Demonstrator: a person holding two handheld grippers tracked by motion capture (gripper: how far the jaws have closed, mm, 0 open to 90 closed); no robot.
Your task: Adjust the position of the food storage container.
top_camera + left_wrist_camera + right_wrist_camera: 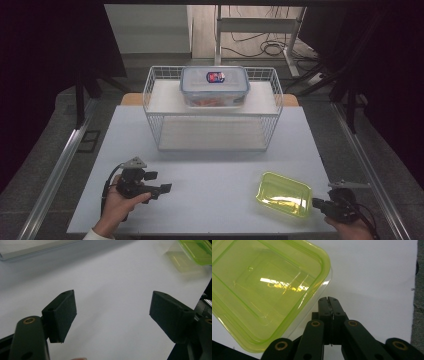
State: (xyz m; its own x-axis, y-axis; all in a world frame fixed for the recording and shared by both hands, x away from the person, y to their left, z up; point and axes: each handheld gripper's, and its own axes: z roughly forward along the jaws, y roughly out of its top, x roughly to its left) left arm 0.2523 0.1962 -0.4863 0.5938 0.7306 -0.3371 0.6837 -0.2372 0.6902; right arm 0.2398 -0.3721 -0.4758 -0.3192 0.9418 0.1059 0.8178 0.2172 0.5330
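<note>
Green lid (283, 193) lies flat on the white counter (210, 200) at about 4 o'clock from the counter's middle, near the front right corner, rim side up judging from the right gripper view. Its long axis runs roughly 10 o'clock to 4 o'clock in the high view, one short end pointing at the right gripper (316, 202). That gripper's fingers (323, 305) are pressed together with nothing between them, tips just beside the lid's near corner; cannot tell if they touch it. Step looks like approach or nudge of the lid before pickup. Next move likely needs the fingers spread, then closed over the rim edge. Left gripper (159, 183) at 8 o'clock, fingers wide, holding nothing, well apart from the lid.
</note>
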